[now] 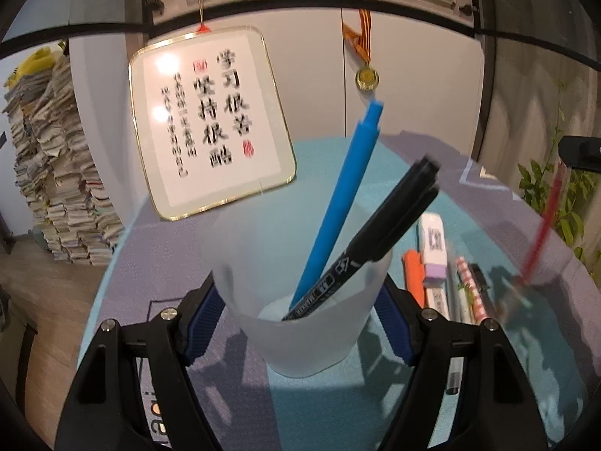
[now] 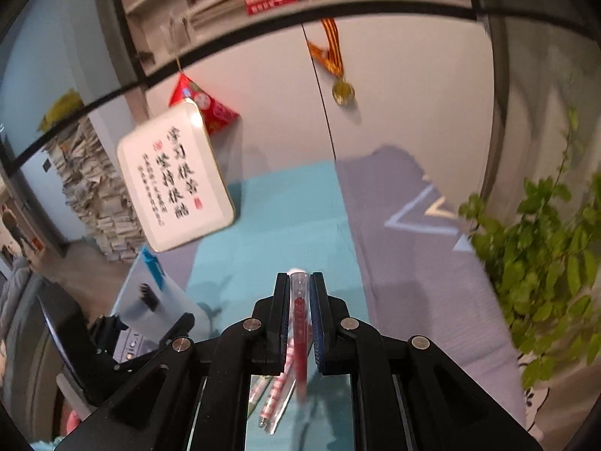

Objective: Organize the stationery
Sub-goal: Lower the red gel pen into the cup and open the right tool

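Observation:
My left gripper [image 1: 296,323] is shut on a frosted translucent cup [image 1: 300,312], which holds a blue pen [image 1: 345,191] and a black marker [image 1: 379,233], both leaning right. My right gripper [image 2: 299,285] is shut on a clear pen with a red core [image 2: 299,312], held above the table. That red pen also shows, blurred, at the right of the left wrist view [image 1: 542,221]. The cup and left gripper appear at the lower left of the right wrist view [image 2: 157,300].
On the teal and purple tablecloth [image 1: 499,206] right of the cup lie a white and purple eraser [image 1: 434,248], an orange pen [image 1: 413,274] and a red checked pen [image 1: 471,285]. A framed calligraphy plaque [image 1: 210,120] hangs ahead. A green plant [image 2: 544,255] stands right.

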The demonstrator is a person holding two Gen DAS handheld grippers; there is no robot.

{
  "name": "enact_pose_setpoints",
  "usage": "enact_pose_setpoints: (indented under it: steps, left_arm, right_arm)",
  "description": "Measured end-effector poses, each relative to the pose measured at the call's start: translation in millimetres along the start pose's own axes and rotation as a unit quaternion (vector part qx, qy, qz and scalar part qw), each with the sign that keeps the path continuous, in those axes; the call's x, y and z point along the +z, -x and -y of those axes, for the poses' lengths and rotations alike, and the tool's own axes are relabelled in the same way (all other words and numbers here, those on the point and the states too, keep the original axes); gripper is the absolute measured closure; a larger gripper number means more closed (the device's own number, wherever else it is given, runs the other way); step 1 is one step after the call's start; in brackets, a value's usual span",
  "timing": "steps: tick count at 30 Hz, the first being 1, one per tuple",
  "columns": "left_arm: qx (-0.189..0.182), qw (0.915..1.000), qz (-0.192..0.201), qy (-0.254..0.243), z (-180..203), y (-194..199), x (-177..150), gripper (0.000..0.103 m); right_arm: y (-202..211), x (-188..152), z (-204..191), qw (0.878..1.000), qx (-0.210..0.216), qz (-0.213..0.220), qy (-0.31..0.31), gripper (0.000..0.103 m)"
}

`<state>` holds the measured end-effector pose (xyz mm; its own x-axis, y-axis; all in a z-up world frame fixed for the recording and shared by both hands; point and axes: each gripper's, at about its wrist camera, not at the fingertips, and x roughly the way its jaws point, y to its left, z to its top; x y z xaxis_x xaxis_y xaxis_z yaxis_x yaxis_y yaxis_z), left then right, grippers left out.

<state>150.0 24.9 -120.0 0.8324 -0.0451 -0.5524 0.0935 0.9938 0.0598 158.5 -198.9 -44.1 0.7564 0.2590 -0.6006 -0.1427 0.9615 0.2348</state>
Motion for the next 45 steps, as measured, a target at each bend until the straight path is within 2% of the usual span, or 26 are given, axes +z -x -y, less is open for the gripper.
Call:
enact_pose_setpoints:
  steps: [6,14,22,26,33,45]
  left_arm:
    - [-0.005,0.9999,0.008,0.014,-5,-1,3,0.030]
    - [0.000,0.9999,0.013,0.003,-1,1,2,0.030]
    - [-0.002,0.9999,0.012,0.006,-2,1,1,0.030]
    - [-0.003,0.9999,0.012,0.006,-2,1,1,0.030]
    - [-0.003,0.9999,0.011,0.007,-3,1,1,0.030]
    - [0.001,0.9999,0.011,0.004,-2,1,0,0.030]
  right_arm:
    - [14,6,-4,1.000,0.016,0.019,0.000,0.092]
    - [37,17,-28,0.998,0.033,0.052,0.028,0.092]
    - [76,50,-65,0.987,0.108,0.108,0.053,0.092]
    - [78,60,-91,0.980,0.142,0.119,0.080,0.092]
    - [35,66,-127,0.978,0.152,0.089,0.115,0.092]
    - [-34,47,-130,0.980,0.157,0.011,0.120,0.092]
